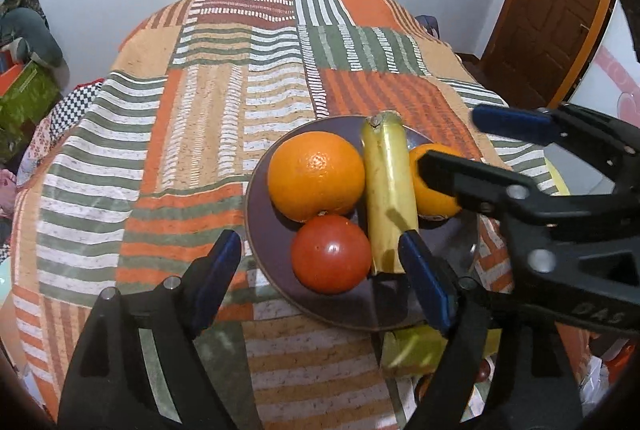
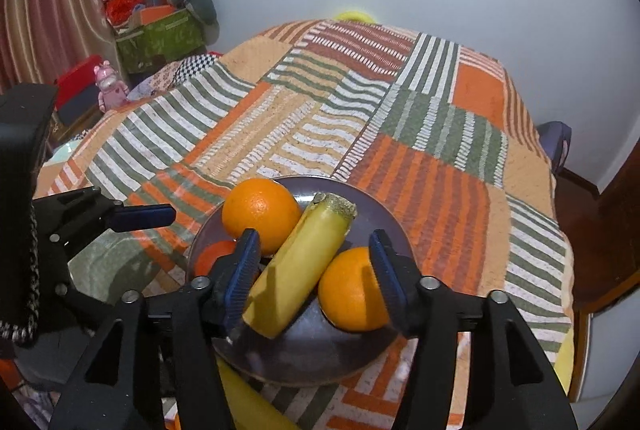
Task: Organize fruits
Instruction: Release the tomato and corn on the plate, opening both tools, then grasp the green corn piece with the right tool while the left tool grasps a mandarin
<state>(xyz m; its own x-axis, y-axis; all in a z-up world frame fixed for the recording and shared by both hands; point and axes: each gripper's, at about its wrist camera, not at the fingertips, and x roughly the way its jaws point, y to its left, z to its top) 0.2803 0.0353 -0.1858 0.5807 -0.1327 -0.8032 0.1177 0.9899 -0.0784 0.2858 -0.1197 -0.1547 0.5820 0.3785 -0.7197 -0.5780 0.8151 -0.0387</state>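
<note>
Both right fingers [image 2: 384,270] flank banana [image 2: 300,270] and orange [image 2: 352,290], seemingly untouched.

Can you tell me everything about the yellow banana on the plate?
The banana is pale yellow and smooth, a straight stubby piece with a flat, brownish cut end pointing away from the cameras. It lies on its side across the middle of the dark plate, wedged between the big orange and the smaller orange, touching both. The red tomato sits against its near end. Gripper shadows fall on it; neither gripper holds it.
</note>
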